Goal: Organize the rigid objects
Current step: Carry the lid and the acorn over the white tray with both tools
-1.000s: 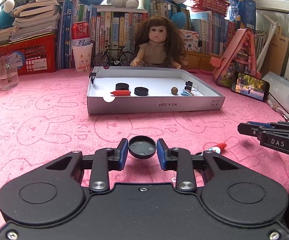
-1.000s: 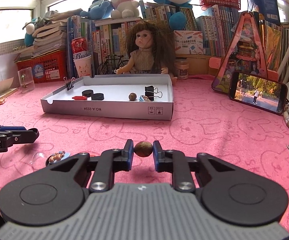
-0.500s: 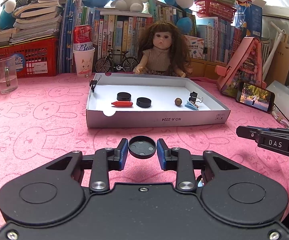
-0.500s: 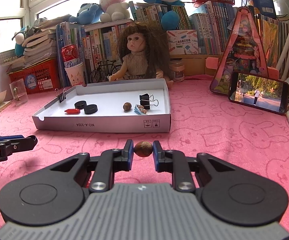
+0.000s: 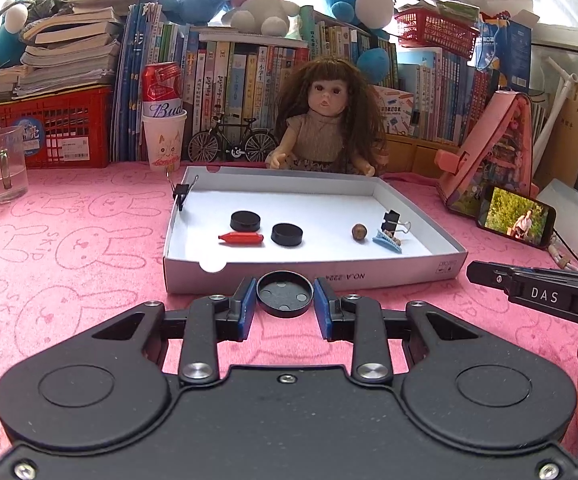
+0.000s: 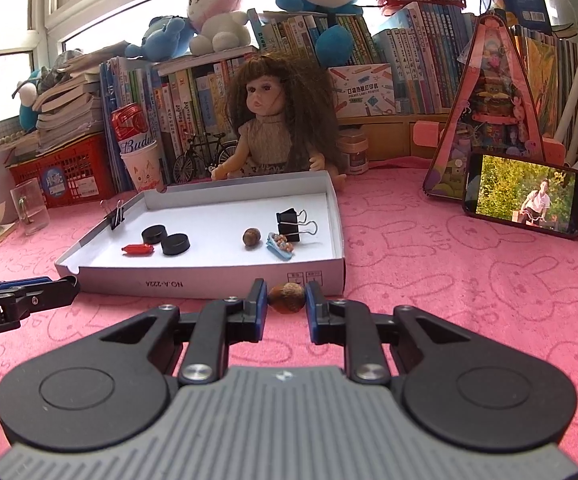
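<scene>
My left gripper [image 5: 285, 296] is shut on a black round cap [image 5: 285, 294], held just before the front wall of the white shallow box [image 5: 309, 272]. My right gripper [image 6: 287, 298] is shut on a brown nut [image 6: 287, 298], close to the box [image 6: 209, 280] front right corner. Inside the box lie two black caps [image 5: 246, 221], a red tube [image 5: 241, 238], another brown nut [image 5: 359, 232], a blue hair clip [image 5: 387, 239] and a black binder clip [image 5: 392, 220]. A second binder clip [image 5: 181, 192] grips the box's left wall. Each gripper's tip shows in the other's view.
A pink rabbit-print cloth [image 5: 69, 248] covers the table. Behind the box sit a doll [image 5: 325, 120], a toy bicycle [image 5: 229, 142], a paper cup with a can [image 5: 164, 136], a glass mug [image 5: 5, 168], a red crate [image 5: 45, 128] and books. A phone [image 6: 525, 200] leans at the right.
Both grippers have come closer to the box while holding their objects. The red-capped item on the cloth near the right gripper has gone out of the left wrist view.
</scene>
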